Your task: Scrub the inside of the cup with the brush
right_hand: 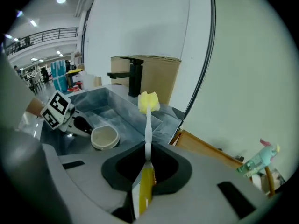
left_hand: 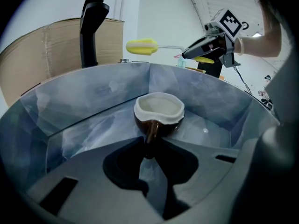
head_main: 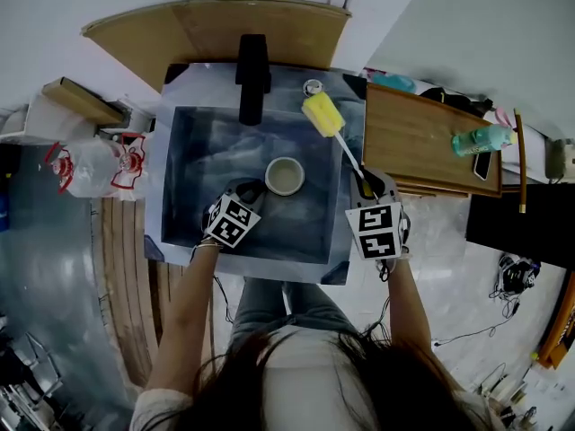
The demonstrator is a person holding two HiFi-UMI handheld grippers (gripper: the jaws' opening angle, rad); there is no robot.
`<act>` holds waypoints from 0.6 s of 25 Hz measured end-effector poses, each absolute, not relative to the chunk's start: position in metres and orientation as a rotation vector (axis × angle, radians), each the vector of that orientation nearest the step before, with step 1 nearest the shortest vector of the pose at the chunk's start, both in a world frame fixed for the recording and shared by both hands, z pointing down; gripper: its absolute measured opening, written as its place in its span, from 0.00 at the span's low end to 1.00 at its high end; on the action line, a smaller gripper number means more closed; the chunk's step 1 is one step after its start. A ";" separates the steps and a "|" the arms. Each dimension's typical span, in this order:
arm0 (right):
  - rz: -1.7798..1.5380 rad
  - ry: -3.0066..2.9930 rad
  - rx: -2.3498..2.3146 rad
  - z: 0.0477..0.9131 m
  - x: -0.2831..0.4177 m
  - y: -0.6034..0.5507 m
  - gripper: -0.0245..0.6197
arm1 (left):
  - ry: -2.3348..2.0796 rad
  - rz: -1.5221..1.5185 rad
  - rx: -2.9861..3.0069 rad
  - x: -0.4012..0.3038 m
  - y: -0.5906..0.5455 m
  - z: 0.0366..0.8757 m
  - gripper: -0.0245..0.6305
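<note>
Cup held by its handle in the sink, brush raised clear of it

The left hand-held gripper (left_hand: 148,143) has its dark jaws closed on the thin brown handle of the cup (left_hand: 159,113). The cup is low and round, glossy brown outside and cream inside, and stands upright on the floor of the sink (head_main: 180,214), which is lined with a crinkled blue-grey sheet. The right hand-held gripper (right_hand: 147,164) clamps the yellow plastic grip of the brush (right_hand: 148,120). The brush's slim white stem runs up to a soft, oblong yellow sponge head, which is in the air over the far right part of the sink, well apart from the cup. A black, square-edged tap (head_main: 252,74) stands at the back rim
</note>
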State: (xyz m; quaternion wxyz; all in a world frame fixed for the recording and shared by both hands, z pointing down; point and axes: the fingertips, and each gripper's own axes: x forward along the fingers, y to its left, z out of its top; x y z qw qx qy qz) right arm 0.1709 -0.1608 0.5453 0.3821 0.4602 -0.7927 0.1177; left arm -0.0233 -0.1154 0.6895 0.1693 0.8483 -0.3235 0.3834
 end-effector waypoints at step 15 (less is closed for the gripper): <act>0.007 -1.875 0.710 0.555 0.152 -0.106 0.12 | -0.920 1.041 2.456 -0.024 -0.116 0.688 0.15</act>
